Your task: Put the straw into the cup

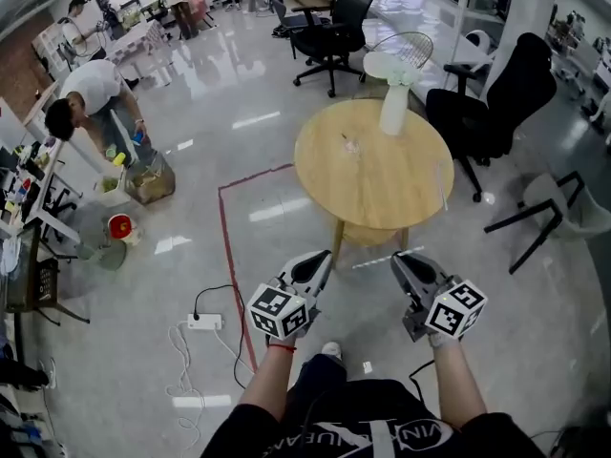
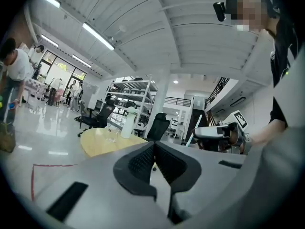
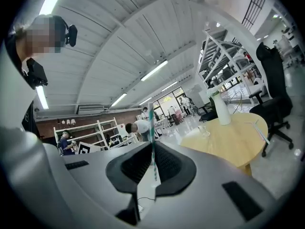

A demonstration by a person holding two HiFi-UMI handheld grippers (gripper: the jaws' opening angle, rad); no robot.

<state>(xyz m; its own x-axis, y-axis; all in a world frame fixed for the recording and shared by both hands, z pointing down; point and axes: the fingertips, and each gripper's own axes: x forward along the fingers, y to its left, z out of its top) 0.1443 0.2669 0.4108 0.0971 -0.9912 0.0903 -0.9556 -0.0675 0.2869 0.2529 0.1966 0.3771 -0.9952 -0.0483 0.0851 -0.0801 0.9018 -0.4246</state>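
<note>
Thin plastic, the striped straw (image 3: 150, 123) pinched near its lower end in your right tongs (image 3: 153, 147) should be light, bendy and easily crushed, so squeeze gently; your left tongs (image 2: 154, 146) are closed, empty.

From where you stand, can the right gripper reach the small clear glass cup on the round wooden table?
Probably not: open floor separates the right gripper from the table, and the cup stands past its middle. Nothing blocks stepping closer.

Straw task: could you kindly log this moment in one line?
right gripper shut on straw | left gripper shut, empty | cup on table, ahead
</note>
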